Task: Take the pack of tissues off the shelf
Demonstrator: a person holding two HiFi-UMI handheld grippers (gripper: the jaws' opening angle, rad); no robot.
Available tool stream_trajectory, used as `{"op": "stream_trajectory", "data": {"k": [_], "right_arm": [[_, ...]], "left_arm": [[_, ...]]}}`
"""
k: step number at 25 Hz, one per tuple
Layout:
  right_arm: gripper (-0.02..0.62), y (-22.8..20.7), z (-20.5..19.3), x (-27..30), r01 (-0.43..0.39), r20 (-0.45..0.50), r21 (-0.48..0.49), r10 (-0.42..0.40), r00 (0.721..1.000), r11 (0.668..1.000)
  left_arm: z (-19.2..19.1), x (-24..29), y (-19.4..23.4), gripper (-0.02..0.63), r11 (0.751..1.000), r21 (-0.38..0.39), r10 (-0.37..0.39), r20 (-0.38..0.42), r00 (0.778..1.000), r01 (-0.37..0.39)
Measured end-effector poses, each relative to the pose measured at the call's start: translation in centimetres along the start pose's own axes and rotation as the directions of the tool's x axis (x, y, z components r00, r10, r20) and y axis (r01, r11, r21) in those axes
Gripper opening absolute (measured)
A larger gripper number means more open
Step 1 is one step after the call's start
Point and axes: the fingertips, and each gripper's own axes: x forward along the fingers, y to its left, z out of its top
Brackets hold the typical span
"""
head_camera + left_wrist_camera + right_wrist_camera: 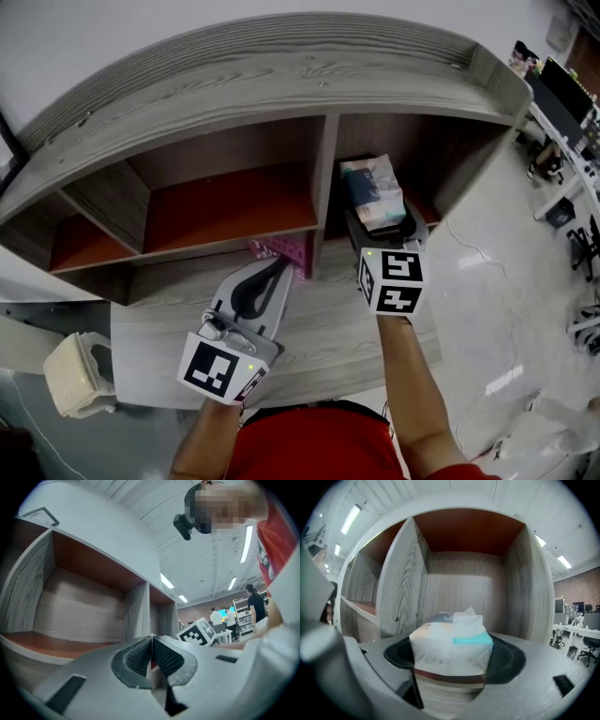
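Observation:
The pack of tissues (375, 190), white with teal and orange print, stands at the front of the upper right compartment of the grey wooden shelf (323, 159). My right gripper (382, 225) reaches into that compartment. In the right gripper view the pack (452, 641) fills the gap between the two dark pads, and both pads touch its sides, so this gripper (452, 658) is shut on it. My left gripper (284, 262) hangs shut and empty in front of the lower shelf board. Its ribbed pads (136, 658) meet with nothing between them.
A pink perforated object (281, 249) lies on the lower shelf just beyond the left gripper's tip. The upper left compartments (225, 202) have orange-brown floors. A beige plastic seat (80, 375) stands low at the left. Desks and chairs (562, 122) line the right side.

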Motion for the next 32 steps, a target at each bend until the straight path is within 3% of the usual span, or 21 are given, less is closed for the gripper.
{"op": "stream_trajectory", "data": {"k": [19, 32], "right_arm": [[0.403, 2.5, 4.1, -16.0, -0.103, 0.161, 0.002, 0.101, 0.982, 0.995], [0.396, 2.6, 3.4, -18.9, -0.095, 0.177, 0.007, 0.092, 0.98, 0.995]], "left_arm": [[2.2, -1.3, -5.9, 0.011, 0.998, 0.034, -0.055, 0.049, 0.997, 0.053], [3.2, -1.8, -7.7, 0.011, 0.997, 0.037, -0.073, 0.075, 0.994, 0.071]]}}
